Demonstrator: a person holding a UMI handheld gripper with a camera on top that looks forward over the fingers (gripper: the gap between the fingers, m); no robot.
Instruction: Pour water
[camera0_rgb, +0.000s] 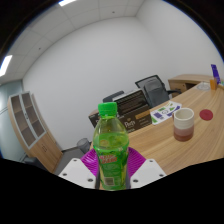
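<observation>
The gripper (111, 176) was closed on 1 green bottle (110, 150), its 2 fingers (89, 164) pressing the sides. The label text was unreadable. 1 white cup (184, 123) stood beyond on the wooden table (165, 148).

Single view, cam mounted on the claw (111, 176), looking forward along its fingers. Tilted: surface (190, 150) slopes across the view. Bottle (109, 150) very close, between the fingers; cup (184, 123) further ahead, chairs (140, 98) and wall beyond. Wide-angle.
</observation>
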